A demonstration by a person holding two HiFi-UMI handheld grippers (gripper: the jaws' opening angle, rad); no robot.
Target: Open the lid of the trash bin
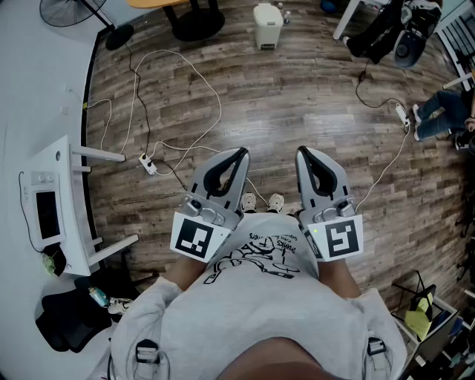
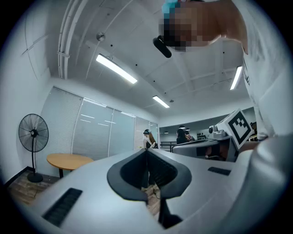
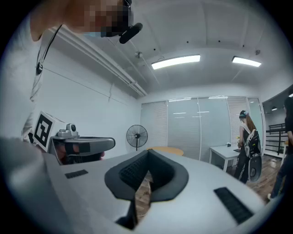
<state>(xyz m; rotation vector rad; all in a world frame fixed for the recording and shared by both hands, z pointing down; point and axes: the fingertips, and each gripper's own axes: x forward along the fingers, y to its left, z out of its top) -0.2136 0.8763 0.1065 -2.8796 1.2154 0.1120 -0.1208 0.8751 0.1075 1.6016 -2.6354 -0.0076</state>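
While held side by side before torso (image 1: 256, 297), left tool (image 1: 239, 154) and right tool (image 1: 302, 151) point forward, both closed, empty. Trash bin (image 1: 267, 31) white, lid (image 1: 266, 12) down, well apart ahead.

The left claw (image 2: 147, 151) points across a room, its jaw tips together with nothing between; a standing fan (image 2: 33, 133) and round table (image 2: 68, 160) stand at left.

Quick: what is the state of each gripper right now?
Left gripper: closed, holding nothing.
Right gripper: closed, holding nothing.
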